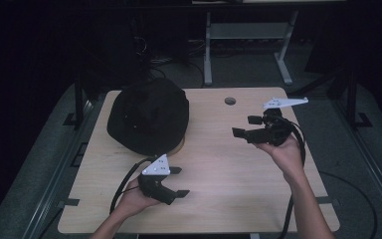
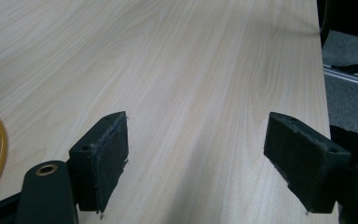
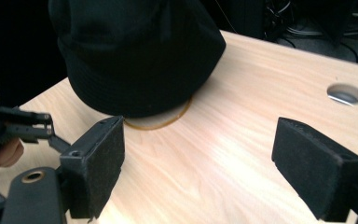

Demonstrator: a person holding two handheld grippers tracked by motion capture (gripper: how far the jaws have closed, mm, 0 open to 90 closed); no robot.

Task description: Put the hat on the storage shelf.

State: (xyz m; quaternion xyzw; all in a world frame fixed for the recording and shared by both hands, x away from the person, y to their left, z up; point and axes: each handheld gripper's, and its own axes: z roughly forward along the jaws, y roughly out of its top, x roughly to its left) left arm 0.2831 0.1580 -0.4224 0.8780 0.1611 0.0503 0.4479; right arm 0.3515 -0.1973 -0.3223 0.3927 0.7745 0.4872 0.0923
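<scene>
A black hat (image 1: pixel 148 115) lies at the back left of the wooden table (image 1: pixel 219 199), over a thin brown ring whose edge peeks out at its front (image 3: pixel 161 122). The hat (image 3: pixel 135 51) also rises ahead of my right gripper's jaws. My left gripper (image 1: pixel 179 181) is near the front of the table, just in front of the hat, jaws wide apart and pointing right over bare wood (image 2: pixel 196 154). My right gripper (image 1: pixel 244 126) is held at the right of the table, pointing left toward the hat, open with nothing between its pads (image 3: pixel 198 163).
A round cable hole (image 1: pixel 230 101) sits at the table's back middle. Part of the brown ring (image 2: pixel 0 154) curves in at the left of the left gripper view. Dark floor, a grey desk frame (image 1: pixel 248 45) and cables lie beyond the table.
</scene>
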